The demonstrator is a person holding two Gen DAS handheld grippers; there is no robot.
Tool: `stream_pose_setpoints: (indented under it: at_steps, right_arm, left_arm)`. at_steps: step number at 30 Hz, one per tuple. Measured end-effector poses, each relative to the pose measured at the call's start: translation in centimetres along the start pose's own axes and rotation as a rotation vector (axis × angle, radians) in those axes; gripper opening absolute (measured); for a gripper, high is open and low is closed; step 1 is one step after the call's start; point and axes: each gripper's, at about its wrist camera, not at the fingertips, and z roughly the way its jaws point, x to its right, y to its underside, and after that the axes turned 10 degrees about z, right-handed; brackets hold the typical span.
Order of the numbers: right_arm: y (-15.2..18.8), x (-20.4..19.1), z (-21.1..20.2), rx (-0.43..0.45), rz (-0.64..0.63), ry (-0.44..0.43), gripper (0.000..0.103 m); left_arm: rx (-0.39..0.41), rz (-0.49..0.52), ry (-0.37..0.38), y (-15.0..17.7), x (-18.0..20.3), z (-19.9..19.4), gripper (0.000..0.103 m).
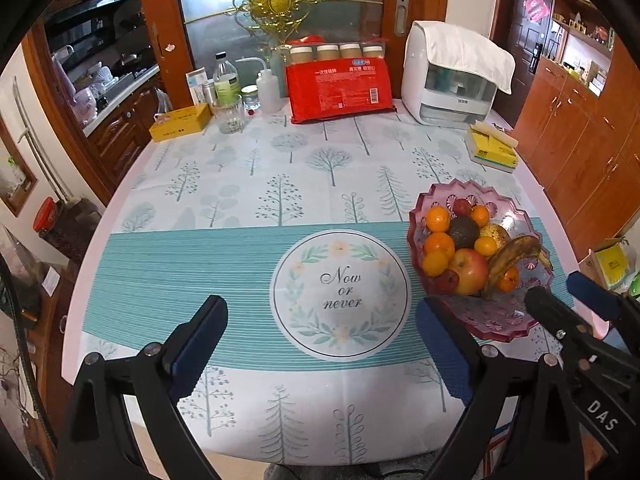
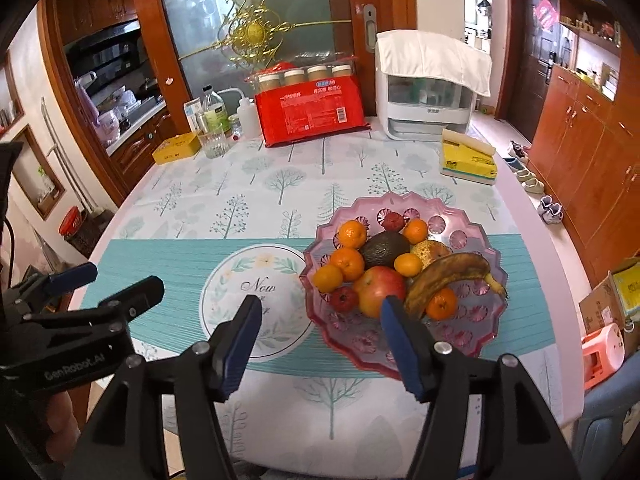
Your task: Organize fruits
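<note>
A pink glass bowl point(image 1: 496, 320) point(image 2: 460, 216) stands on the right half of the table. It holds several tangerines point(image 1: 438, 218) point(image 2: 352, 234), a dark avocado point(image 1: 464, 232) point(image 2: 386, 248), a red apple point(image 1: 468, 272) point(image 2: 378, 288), a browned banana point(image 1: 512, 256) point(image 2: 448, 276) and small red fruits. My left gripper point(image 1: 320, 344) point(image 2: 112, 282) hovers open over the round "Now or never" print, left of the bowl. My right gripper point(image 2: 320, 340) point(image 1: 568, 300) hovers open over the bowl's near rim. Neither holds anything.
Along the table's far edge stand a red packet point(image 1: 340, 88), a white appliance under a cloth point(image 1: 452, 80), a yellow tissue pack point(image 1: 492, 146), a yellow box point(image 1: 180, 122), a glass point(image 1: 230, 114) and bottles. Wooden cabinets line the right side. An orange stool point(image 2: 604, 348) sits on the floor.
</note>
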Motion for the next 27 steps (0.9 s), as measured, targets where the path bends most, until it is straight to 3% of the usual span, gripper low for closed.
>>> stream_pose_setpoints:
  at_steps: [27]
  right_arm:
    - [-0.6,0.0,-2.2,0.063,0.031,0.043,0.066]
  left_arm:
    - [0.046,0.044,0.007,-0.7,1.8,-1.4,0.095]
